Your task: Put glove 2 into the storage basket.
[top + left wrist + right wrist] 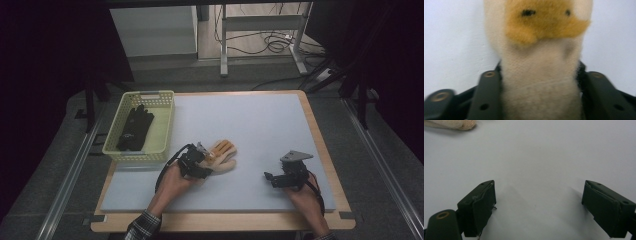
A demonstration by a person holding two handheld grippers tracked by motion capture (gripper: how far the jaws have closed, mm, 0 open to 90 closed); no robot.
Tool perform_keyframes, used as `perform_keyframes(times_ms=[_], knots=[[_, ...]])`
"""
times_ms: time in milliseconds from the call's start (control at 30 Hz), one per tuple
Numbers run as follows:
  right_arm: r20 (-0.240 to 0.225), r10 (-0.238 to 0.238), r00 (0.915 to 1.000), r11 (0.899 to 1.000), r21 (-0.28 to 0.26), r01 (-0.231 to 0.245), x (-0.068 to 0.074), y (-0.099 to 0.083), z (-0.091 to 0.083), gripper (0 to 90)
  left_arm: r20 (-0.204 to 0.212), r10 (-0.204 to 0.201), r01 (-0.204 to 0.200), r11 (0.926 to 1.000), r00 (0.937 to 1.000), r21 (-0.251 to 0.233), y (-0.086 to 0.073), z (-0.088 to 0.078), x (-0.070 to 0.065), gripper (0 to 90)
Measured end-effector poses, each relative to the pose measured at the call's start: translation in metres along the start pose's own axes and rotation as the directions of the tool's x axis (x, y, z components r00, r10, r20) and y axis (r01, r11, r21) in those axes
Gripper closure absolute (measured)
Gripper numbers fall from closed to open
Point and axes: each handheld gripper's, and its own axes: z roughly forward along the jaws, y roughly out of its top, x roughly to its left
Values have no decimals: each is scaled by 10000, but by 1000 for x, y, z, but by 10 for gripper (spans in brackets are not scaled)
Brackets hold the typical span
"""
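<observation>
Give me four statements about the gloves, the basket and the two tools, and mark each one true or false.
1. The black glove lies in the yellow basket. True.
2. The left tool is closed on the tan glove. True.
3. The right tool holds a glove. False: its jaws stand open over the bare grey mat.
4. The basket sits at the table's right edge. False: it is at the left.
</observation>
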Motion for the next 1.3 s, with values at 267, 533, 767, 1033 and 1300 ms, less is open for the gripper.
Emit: perform_keyframes(times_ms=[267,533,767,1033,1300], knots=[[-3,-6,10000,10000,2,6,0,0,0,118,3,-288,288,9992,9996,-289,4,-13,3,658],[1,-17,10000,10000,1,17,0,0,0,118,-401,-1110,1067,9896,9930,-969,24,-58,25,653],[-7,-11,10000,10000,-5,11,0,0,0,118,-1376,-2113,1946,9728,9677,-1256,30,-103,64,642],[-12,-20,10000,10000,-31,20,0,0,0,118,-2515,-3827,3373,9187,8890,-2055,17,-147,123,634],[-11,-18,10000,10000,-33,18,0,0,0,118,-3575,-4854,4485,8742,7979,-1860,1,-147,168,629]])
